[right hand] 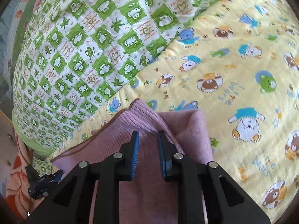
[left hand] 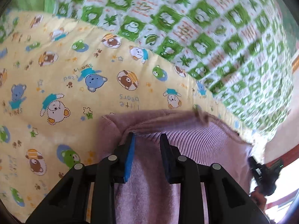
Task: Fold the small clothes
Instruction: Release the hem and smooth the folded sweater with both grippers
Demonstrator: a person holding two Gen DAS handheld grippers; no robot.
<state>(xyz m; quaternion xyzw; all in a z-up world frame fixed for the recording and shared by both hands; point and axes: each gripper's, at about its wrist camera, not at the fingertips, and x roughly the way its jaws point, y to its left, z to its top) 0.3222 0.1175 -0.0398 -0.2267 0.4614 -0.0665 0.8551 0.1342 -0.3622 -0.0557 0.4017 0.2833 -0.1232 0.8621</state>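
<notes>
A small pink knitted garment (left hand: 186, 136) with a ribbed band lies on the yellow bear-print blanket (left hand: 65, 85). My left gripper (left hand: 147, 136) is over its ribbed edge, fingers apart, with the cloth lying between and under them. In the right wrist view the same pink garment (right hand: 142, 115) reaches forward in a folded corner. My right gripper (right hand: 148, 133) is over it, jaws parted, with a ridge of ribbed cloth between them. Whether either gripper pinches the cloth is unclear. The right gripper also shows at the left view's right edge (left hand: 261, 171), and the left gripper at the right view's lower left (right hand: 43, 183).
A green and white checked quilt (left hand: 196, 28) lies bunched behind the yellow blanket, also in the right wrist view (right hand: 78, 52). An orange patterned cloth (right hand: 16, 177) lies at the lower left of the right wrist view.
</notes>
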